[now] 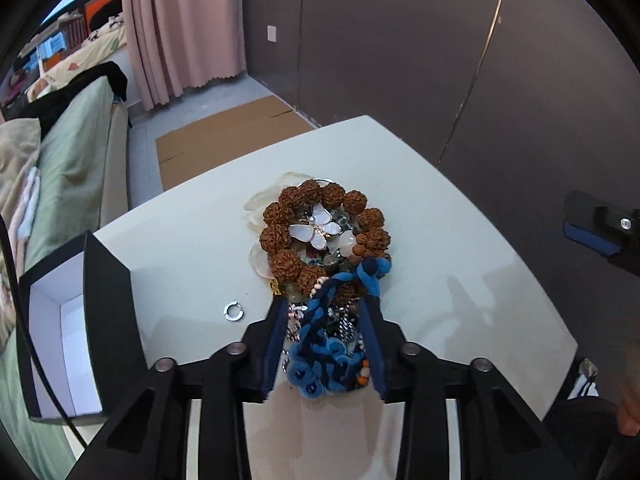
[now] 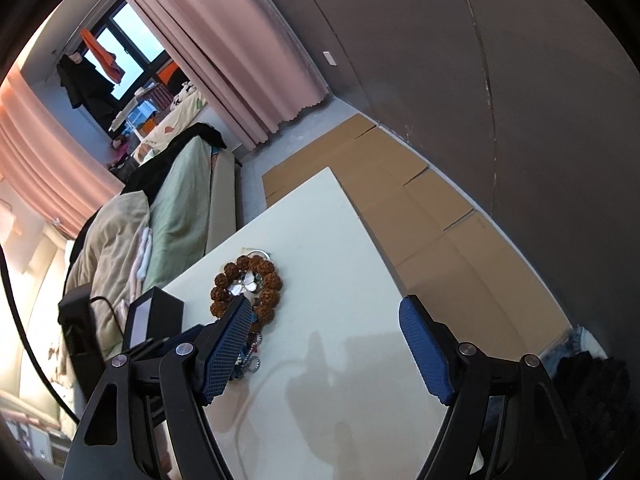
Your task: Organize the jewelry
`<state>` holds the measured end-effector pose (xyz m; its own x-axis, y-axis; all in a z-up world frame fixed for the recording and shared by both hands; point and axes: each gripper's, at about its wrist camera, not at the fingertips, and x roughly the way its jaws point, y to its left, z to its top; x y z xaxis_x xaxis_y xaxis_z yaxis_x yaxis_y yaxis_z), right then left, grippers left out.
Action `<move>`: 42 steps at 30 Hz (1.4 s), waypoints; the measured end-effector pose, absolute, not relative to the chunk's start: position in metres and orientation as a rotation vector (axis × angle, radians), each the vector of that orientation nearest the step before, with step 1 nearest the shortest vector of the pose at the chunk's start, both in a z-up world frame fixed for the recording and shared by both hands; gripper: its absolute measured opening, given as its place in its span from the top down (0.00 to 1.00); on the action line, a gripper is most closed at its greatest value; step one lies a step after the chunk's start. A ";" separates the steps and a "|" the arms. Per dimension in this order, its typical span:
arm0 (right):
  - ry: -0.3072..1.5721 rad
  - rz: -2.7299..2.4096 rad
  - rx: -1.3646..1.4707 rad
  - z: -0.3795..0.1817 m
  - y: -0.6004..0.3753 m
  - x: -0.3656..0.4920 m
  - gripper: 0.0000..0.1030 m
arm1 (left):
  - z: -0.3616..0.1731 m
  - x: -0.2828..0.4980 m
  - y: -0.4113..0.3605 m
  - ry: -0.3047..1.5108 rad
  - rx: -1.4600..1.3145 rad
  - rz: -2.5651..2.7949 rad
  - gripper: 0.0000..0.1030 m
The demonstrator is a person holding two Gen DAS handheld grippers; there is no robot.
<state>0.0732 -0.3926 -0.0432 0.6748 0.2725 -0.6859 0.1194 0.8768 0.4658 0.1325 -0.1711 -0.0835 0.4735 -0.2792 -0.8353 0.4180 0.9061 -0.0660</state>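
Tangled jewelry pile (image 1: 320, 264) lies on the white table (image 1: 460, 272).

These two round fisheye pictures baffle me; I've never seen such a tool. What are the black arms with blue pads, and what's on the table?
They are two hand-held claws, each carrying a camera that looks along its fingers. One picture is from the left claw, the other from the right claw.

On the white table lies a jewelry pile: a brown bead bracelet ringing a white butterfly brooch, a blue braided cord, chains, and a small silver ring apart. An open black box sits at the edge.

The left claw straddles the blue cord; whether it grips is unclear. The right claw is open, holding nothing.
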 end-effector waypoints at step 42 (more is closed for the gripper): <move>1.142 0.335 0.355 -0.086 -0.243 0.192 0.61 | -0.022 0.146 0.014 0.825 -0.239 -0.220 0.92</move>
<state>0.1923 -0.2427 -0.0858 0.3783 0.4332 -0.8181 -0.0772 0.8954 0.4385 0.1461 0.0138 -0.0216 0.6588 -0.2841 -0.6966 0.0997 0.9507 -0.2935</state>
